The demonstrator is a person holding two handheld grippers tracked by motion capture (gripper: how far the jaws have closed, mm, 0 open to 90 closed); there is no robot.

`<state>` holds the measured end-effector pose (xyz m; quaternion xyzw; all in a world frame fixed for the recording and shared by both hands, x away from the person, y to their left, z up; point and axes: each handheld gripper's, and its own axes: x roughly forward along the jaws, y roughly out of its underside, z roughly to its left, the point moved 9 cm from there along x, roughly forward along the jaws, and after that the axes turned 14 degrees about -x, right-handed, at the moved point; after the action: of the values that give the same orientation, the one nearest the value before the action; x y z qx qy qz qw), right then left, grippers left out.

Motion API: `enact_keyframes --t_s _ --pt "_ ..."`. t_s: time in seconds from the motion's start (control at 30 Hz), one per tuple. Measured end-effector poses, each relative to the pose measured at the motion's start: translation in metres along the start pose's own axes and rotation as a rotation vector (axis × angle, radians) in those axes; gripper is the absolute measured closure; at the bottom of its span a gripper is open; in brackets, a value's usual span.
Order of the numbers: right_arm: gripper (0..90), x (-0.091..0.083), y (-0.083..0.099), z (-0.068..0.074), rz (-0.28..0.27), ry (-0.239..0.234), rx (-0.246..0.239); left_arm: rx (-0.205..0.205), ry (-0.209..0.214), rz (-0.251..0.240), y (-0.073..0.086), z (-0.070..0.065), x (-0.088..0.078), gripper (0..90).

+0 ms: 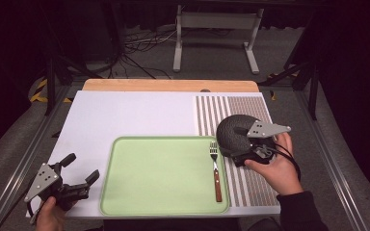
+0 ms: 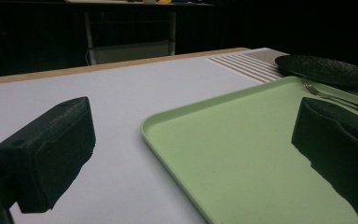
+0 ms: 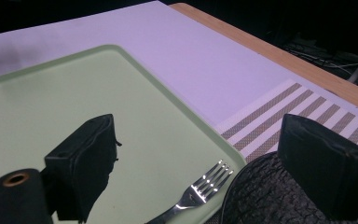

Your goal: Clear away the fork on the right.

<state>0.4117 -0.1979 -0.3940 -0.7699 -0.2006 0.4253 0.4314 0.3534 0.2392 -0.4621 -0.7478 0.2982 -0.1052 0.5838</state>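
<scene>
Below right tool [image 3: 191,154]: fork [image 3: 200,189] on tray [image 3: 37,93], dark plate [image 3: 261,196] | jaws wide, empty

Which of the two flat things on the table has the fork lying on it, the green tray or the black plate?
The pale green plastic tray: the wooden-handled metal fork lies along its right edge. The dark textured round plate sits beside it on the striped mat, bearing no cutlery.

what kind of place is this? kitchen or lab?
Likely a lab recording rig, not a kitchen: dark curtained surround, loose cables on the floor, metal rails beside the table, and a staged tray with fork.
</scene>
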Motion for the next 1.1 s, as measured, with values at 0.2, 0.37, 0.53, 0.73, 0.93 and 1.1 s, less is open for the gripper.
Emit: enact_keyframes --t_s 0.2,0.37,0.53,0.73,0.93,1.1 --pt "12.1 -0.013 0.012 -0.003 -0.034 0.014 -0.001 0.001 -0.002 -0.002 0.000 0.000 0.000 0.1" --pt "12.0 -0.027 0.021 -0.008 -0.089 0.040 0.012 -0.003 -0.003 0.000 0.000 0.000 0.000 0.1" --pt "12.0 -0.038 0.034 -0.013 -0.120 0.060 0.038 -0.002 0.000 -0.002 0.000 0.000 0.000 0.1" --pt "11.8 -0.041 0.050 -0.013 -0.143 0.075 0.064 -0.002 -0.001 -0.002 0.000 0.000 0.000 0.1" --pt "11.1 -0.044 0.075 -0.016 -0.155 0.110 0.106 -0.002 -0.001 -0.003 0.000 0.000 0.000 0.1" --pt "10.6 -0.044 0.089 -0.015 -0.144 0.110 0.115 -0.004 -0.001 -0.003 0.000 0.000 0.000 0.1"
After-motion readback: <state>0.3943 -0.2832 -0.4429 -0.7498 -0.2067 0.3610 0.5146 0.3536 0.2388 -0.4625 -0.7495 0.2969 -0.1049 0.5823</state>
